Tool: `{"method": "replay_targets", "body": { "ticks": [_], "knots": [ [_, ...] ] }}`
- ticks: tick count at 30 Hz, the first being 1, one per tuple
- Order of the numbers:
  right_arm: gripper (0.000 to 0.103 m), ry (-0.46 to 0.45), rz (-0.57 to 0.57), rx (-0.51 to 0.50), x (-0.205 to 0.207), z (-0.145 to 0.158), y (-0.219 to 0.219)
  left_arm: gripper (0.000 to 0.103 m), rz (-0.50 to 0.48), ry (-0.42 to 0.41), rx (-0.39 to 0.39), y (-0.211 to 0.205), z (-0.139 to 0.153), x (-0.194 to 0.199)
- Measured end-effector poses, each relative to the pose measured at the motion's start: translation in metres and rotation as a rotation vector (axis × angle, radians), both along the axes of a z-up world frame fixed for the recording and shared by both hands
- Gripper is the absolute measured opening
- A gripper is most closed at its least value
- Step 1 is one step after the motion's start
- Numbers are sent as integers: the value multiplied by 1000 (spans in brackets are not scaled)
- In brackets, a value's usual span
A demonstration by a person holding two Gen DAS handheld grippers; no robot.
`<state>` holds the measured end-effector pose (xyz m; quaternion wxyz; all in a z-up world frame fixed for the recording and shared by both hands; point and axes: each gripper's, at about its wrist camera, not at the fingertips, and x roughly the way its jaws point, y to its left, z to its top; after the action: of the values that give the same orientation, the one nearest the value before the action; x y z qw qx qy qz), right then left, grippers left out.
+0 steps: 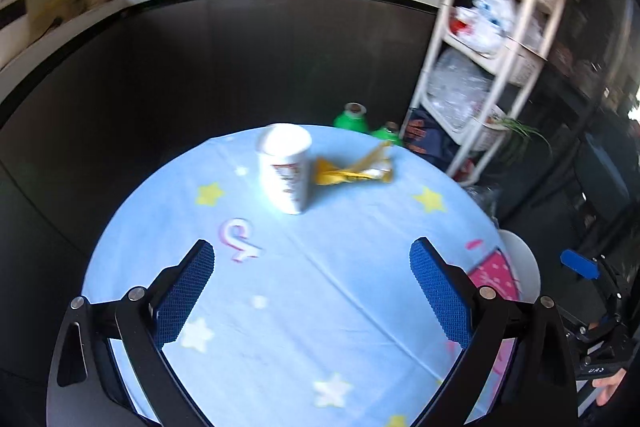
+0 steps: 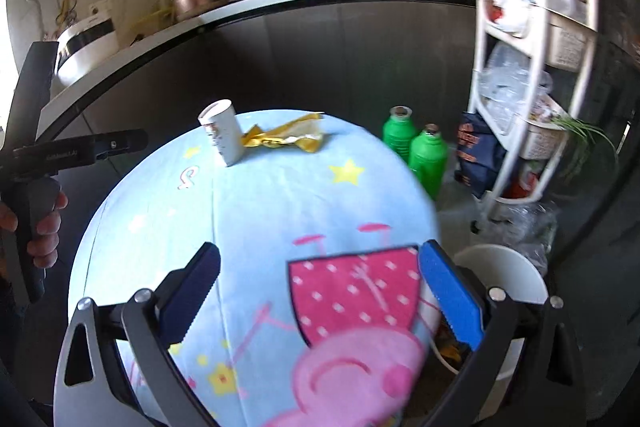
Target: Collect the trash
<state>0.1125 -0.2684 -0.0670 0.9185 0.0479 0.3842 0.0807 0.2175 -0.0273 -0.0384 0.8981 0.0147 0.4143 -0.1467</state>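
Observation:
A white paper cup [image 1: 285, 169] stands upright at the far side of the round table [image 1: 320, 307], which has a light blue cartoon cloth. A crumpled yellow wrapper [image 1: 352, 169] lies just right of the cup. Both show in the right wrist view, cup [image 2: 224, 135] and wrapper [image 2: 286, 137]. My left gripper [image 1: 312, 257] is open and empty above the table's middle, short of the cup. My right gripper [image 2: 320, 263] is open and empty over the table's near right edge. A white bin [image 2: 504, 283] with some trash inside stands on the floor below the right finger.
Two green bottles [image 2: 416, 143] stand on the floor beyond the table. A white shelf rack [image 2: 520, 75] with bags stands at the right. A dark counter [image 2: 280, 39] with appliances runs behind. The left gripper's handle and hand [image 2: 36, 195] show at the left.

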Motion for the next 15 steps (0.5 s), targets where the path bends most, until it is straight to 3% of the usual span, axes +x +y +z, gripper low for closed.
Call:
{"method": "replay_targets", "body": {
  "ticks": [5, 10, 15],
  "knots": [
    [93, 33, 99, -71, 50, -5, 37, 94, 9, 11, 11, 23, -10, 28],
    [68, 57, 194, -190, 105, -23, 65, 93, -2, 10, 11, 31, -20, 53],
    [60, 85, 239, -262, 154, -51, 80, 89, -27, 31, -4, 27, -34, 76]
  ]
}}
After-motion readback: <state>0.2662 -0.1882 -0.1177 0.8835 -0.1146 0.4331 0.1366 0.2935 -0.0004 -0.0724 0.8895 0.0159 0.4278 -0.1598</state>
